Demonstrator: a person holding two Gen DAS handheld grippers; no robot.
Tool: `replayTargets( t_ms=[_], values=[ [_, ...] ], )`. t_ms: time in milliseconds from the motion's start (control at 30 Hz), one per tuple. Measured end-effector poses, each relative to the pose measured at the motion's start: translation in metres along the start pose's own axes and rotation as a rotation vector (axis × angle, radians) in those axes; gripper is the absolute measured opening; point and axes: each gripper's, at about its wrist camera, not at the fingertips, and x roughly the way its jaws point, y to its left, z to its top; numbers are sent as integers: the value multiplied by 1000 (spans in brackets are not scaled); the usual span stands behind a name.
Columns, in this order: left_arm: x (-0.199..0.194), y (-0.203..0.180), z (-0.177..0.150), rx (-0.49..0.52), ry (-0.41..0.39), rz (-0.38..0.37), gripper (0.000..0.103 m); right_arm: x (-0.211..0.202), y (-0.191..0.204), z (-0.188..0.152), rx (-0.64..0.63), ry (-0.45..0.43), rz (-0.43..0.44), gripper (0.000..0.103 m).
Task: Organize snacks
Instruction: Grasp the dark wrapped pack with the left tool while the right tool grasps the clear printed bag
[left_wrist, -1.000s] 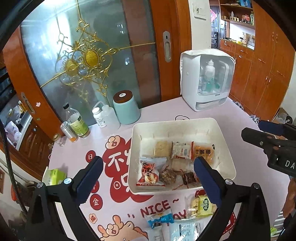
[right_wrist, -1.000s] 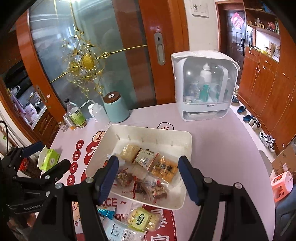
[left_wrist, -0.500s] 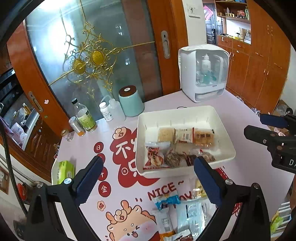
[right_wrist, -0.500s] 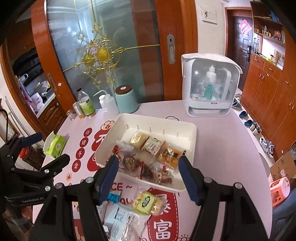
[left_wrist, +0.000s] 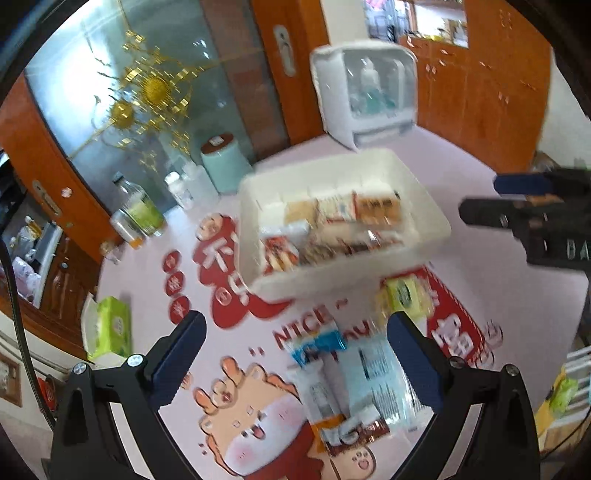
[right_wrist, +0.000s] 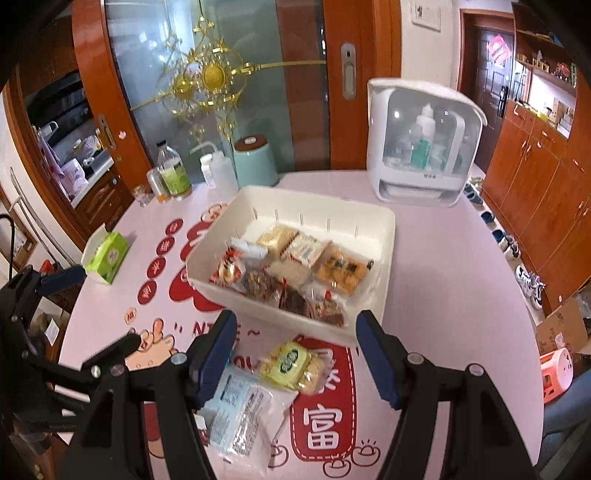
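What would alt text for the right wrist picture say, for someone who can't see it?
An open hand-held gripper hovers above loose snack packets, a yellow-green one nearest, on a pink table. Beyond them sits a white bin holding more wrapped snacks.

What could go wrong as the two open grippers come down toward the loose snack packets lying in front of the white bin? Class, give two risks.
1. The pale blue packet overlaps its neighbours, so the right gripper might pinch two at once or drag the yellow-green packet along.
2. The white bin already looks crowded near its front wall; another packet dropped there could slide over the edge.
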Motion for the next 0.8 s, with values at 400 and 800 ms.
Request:
replayTargets(
  t_ms=[400, 800],
  values=[
    [53, -20, -75, 21, 151, -104, 98, 38, -9, -54, 68, 145, 13, 68],
    [102, -28, -131, 77, 259, -153, 84, 109, 2, -132, 200, 363, 149, 68]
  ],
)
